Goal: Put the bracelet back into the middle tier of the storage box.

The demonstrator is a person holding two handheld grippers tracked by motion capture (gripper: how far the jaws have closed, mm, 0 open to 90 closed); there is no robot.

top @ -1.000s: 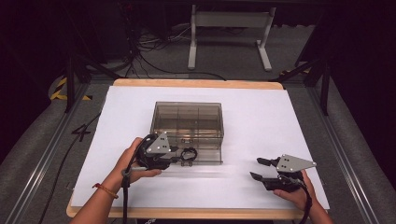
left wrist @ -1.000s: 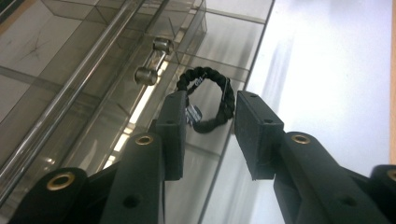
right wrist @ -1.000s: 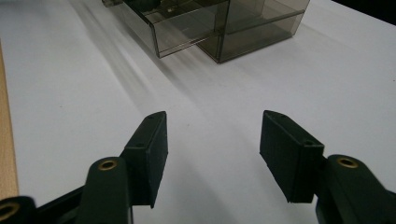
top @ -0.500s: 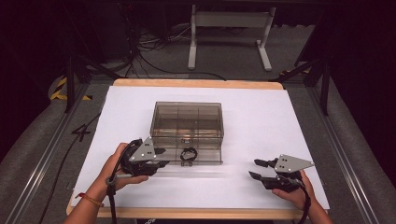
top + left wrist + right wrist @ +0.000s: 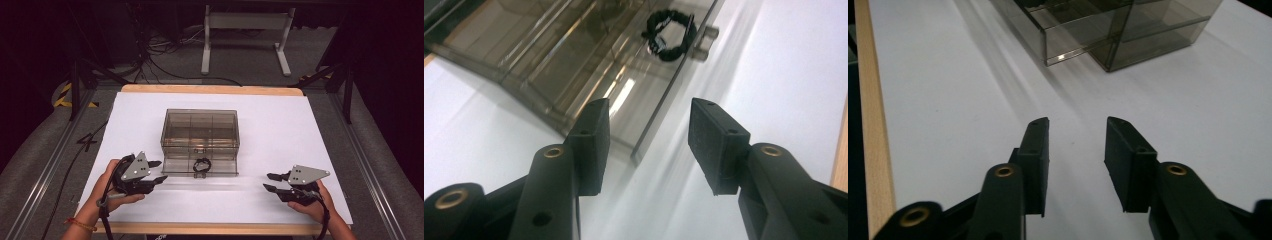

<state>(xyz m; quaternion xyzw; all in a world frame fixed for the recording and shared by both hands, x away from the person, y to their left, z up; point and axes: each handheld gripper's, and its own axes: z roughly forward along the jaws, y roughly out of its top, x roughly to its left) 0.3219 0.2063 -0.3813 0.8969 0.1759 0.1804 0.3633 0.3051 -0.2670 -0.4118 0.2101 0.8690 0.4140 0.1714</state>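
Observation:
A smoky see-through box (image 5: 200, 131) stands mid-table, its low front drawer (image 5: 216, 169) pulled out toward me. A black hair tie (image 5: 202, 165) lies in that drawer, behind its small knob (image 5: 709, 33). My left gripper (image 5: 159, 171) rests left of the drawer, open and holding nothing. In the left gripper view its jaws (image 5: 649, 135) frame the drawer's near corner, with the hair tie (image 5: 671, 35) farther off. My right gripper (image 5: 268, 182) sits open on the paper, front right of the box. Beyond its jaws (image 5: 1075, 155) lie bare paper and the box (image 5: 1148, 30).
White paper (image 5: 280, 130) covers the table, and a wooden edge (image 5: 210, 229) runs along the near side. A metal stand (image 5: 245, 30) and cables (image 5: 150, 55) are on the dark floor behind. Rails flank the table on both sides.
My left gripper has drawn back to the left and toward me, away from the drawer and the hair tie. The right gripper has barely moved.

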